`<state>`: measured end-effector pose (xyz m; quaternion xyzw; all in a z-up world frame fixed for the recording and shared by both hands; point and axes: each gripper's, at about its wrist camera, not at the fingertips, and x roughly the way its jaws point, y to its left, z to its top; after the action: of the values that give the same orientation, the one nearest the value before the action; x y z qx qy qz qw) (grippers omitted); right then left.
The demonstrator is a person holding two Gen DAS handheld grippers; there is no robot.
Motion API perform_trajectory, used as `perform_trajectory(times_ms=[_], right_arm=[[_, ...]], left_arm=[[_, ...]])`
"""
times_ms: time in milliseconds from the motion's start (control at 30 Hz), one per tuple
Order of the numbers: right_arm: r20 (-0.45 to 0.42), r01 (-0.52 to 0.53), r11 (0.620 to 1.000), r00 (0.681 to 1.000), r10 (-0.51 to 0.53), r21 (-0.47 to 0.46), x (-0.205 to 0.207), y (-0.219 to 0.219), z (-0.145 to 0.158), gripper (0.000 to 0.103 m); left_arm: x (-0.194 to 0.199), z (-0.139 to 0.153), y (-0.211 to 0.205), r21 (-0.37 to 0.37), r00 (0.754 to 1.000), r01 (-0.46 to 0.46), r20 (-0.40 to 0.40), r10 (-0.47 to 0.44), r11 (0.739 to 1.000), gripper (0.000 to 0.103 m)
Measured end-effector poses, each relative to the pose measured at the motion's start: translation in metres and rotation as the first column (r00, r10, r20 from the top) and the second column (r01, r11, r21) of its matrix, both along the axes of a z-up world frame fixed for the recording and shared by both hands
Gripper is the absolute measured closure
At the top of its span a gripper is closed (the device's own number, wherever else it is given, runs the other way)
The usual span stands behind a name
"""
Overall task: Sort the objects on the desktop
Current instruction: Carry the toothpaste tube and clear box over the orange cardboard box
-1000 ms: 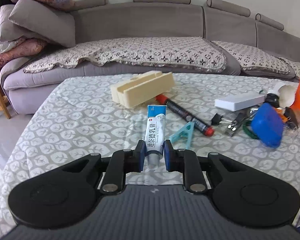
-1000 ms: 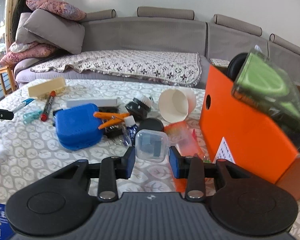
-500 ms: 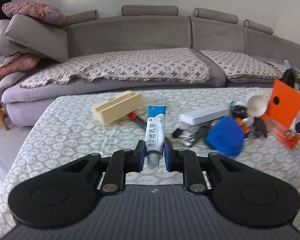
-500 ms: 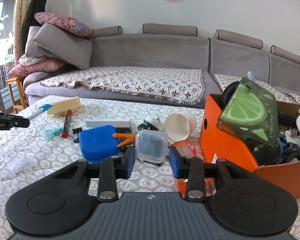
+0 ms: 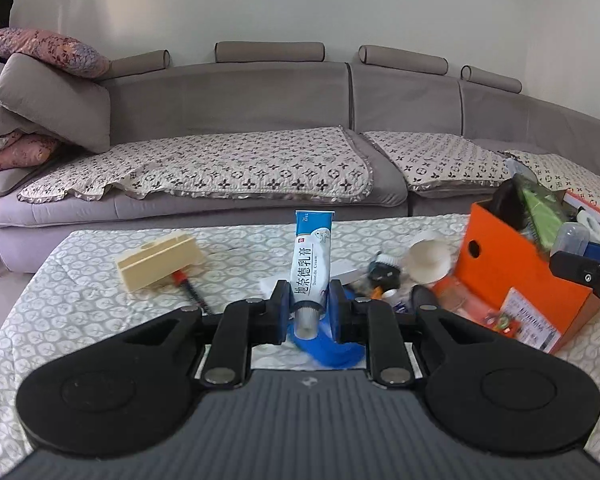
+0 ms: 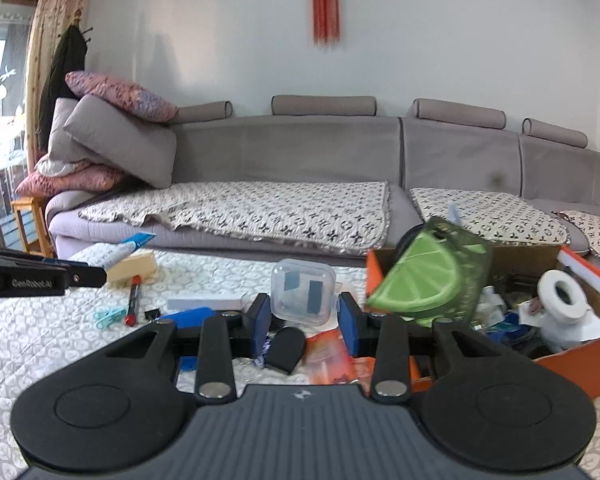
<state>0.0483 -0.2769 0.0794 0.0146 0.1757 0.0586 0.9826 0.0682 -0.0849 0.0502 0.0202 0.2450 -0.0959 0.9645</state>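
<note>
1. the left hand-held gripper (image 5: 311, 312) is clamped on a white and blue cream tube (image 5: 310, 264), near the cap end. the tube stands almost upright between the blue pads and is lifted above the tabletop (image 5: 80, 300).
2. the right hand-held gripper (image 6: 303, 316) is clamped on a small clear plastic box (image 6: 303, 291). the box is in the air, and inside it there are dark blue pieces, but i cannot tell what they are.
3. an orange box (image 6: 580, 356) stands on the right side of the tabletop. it already holds a green bag with a lime picture (image 6: 424, 276), a roll of white tape (image 6: 562, 294) and other small things.
4. the clear plastic box is just beside the left edge of the orange box and not inside it.
5. on the tabletop, to the left, there is a cream block with a slot (image 5: 160, 262). a red marker (image 6: 133, 294) lies just in front of it, and a pale green clip (image 6: 108, 316) lies near the marker.
6. in the middle of the tabletop there are a blue case (image 6: 188, 316), a white flat box (image 6: 206, 303) and a paper cup lying on its side (image 5: 430, 260), close together.
7. a grey sofa (image 5: 260, 100) with patterned covers is behind the tabletop.
8. the left hand-held gripper shows at the left edge of the right wrist view, with the tube pointing to the right.
</note>
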Motion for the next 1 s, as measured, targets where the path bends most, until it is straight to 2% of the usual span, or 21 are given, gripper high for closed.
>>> perform_trajectory(times_ms=[233, 567, 1000], right_arm=[[0.012, 0.049, 0.999, 0.999, -0.049, 0.024, -0.004, -0.03, 0.002, 0.068], [0.037, 0.135, 0.989, 0.99, -0.137, 0.06, -0.005, -0.074, 0.003, 0.068], [0.033, 0.241, 0.961, 0.968, -0.247, 0.136, 0.0, -0.126, -0.004, 0.068]], left_arm=[[-0.016, 0.005, -0.046, 0.03, 0.998, -0.042, 0.043, 0.041, 0.999, 0.082], [-0.03, 0.007, -0.091, 0.003, 0.996, -0.049, 0.075, 0.049, 0.999, 0.082], [-0.027, 0.014, -0.137, -0.02, 0.993, 0.02, 0.115, -0.018, 1.0, 0.082]])
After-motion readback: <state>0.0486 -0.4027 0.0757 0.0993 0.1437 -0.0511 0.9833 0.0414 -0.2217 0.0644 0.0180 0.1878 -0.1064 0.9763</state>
